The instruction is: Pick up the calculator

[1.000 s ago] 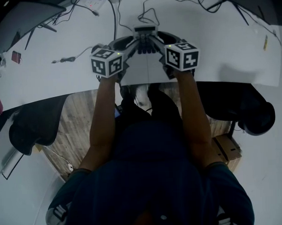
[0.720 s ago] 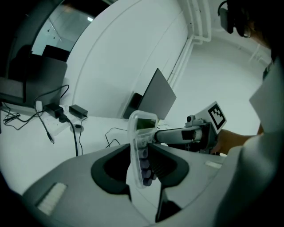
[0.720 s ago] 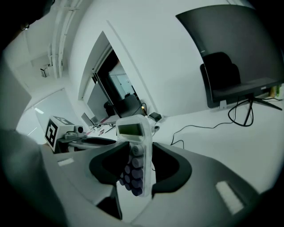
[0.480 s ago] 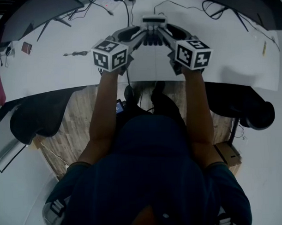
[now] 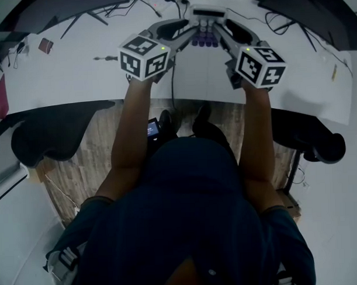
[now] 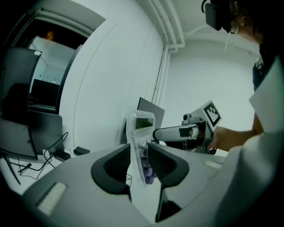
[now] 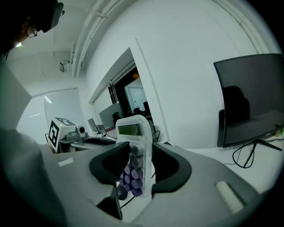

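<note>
Clamping one side of the calculator point(image 5: 208, 18), the left gripper point(image 5: 186, 32) reaches in from the left of the head view, jaws closed on the clear casing. The calculator hangs at top centre, above the white table point(image 5: 77, 78), display uppermost, purple keys showing. From the right, the right gripper point(image 5: 226, 30) has its jaws closed on the casing's opposite side.
</note>
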A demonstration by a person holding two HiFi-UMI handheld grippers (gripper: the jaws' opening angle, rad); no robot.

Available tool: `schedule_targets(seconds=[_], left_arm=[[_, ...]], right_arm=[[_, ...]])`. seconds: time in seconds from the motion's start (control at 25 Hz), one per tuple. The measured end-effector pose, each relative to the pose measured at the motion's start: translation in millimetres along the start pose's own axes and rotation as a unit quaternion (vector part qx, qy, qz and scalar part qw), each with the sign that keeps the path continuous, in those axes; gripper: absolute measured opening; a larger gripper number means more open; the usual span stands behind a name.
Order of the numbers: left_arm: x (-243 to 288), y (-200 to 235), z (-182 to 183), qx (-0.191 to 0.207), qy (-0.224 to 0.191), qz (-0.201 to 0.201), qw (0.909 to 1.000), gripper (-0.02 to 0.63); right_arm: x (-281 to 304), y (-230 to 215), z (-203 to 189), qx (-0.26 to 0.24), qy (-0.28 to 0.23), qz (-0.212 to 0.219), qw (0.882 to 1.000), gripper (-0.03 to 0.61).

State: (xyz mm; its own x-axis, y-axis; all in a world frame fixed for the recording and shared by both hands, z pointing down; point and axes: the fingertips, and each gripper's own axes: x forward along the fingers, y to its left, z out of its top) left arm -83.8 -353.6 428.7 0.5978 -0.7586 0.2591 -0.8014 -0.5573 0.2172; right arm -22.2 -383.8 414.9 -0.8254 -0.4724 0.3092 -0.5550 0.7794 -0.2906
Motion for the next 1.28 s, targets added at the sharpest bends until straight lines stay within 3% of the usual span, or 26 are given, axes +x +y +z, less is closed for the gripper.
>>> schedule_targets(seconds=[0.64, 1.28], left_arm=[[-76, -6, 84, 0.065, -0.088, 0.009, 0.9939, 0.121], [-126, -15, 115, 0.097, -0.139, 0.017, 0.9854, 0.121]], right_arm=[[-17, 84, 86, -0.099, -0.067, 0.003, 0.993, 0.16], [-33, 141, 121, -0.145, -0.11, 0.001, 0.983, 0.15]])
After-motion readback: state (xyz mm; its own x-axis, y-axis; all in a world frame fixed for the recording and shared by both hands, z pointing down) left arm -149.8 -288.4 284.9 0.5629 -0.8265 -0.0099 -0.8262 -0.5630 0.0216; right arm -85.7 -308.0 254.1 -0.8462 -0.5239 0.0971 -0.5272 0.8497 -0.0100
